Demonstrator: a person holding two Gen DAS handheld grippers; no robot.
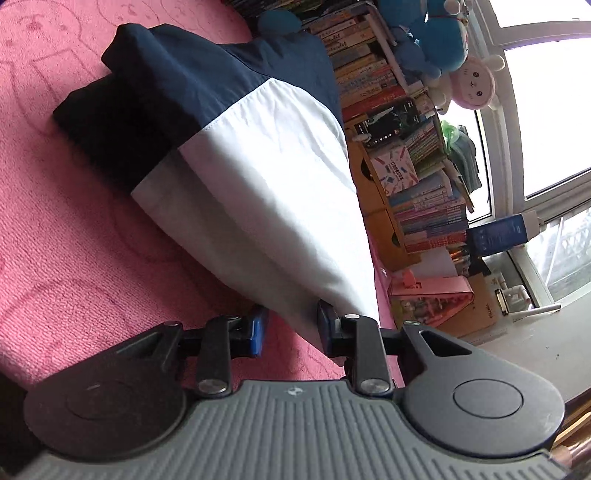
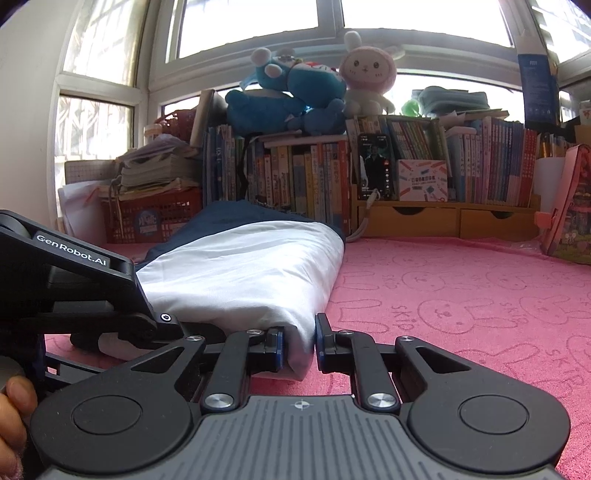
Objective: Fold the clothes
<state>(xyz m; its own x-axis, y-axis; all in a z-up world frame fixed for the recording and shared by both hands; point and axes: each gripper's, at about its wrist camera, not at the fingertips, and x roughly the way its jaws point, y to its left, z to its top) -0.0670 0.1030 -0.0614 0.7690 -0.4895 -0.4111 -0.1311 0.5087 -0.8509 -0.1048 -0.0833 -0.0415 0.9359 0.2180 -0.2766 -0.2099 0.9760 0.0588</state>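
- A folded navy-and-white garment (image 1: 255, 177) is seen lying on a pink rabbit-patterned mat (image 1: 74, 258), with its navy part toward the bookshelf (image 2: 424, 166) and its white part toward the cameras.
- The left gripper (image 1: 291, 326) is held at the garment's near white corner; its jaws are parted, and the cloth edge is seen lying between them without being pinched (a gap shows on the left side).
- The right gripper (image 2: 299, 347) is positioned at the other near corner, where the rounded white fold is bracketed by its jaws; the blue pads (image 2: 279, 350) stand just beside the cloth, and whether it is pinched cannot be told.
- In the right wrist view, the left gripper's black body (image 2: 70, 280) is seen resting low beside the garment, with a thumb at the frame's lower left edge.
- Plush toys (image 2: 295, 96) are set on top of the books, in front of the window (image 2: 251, 22).
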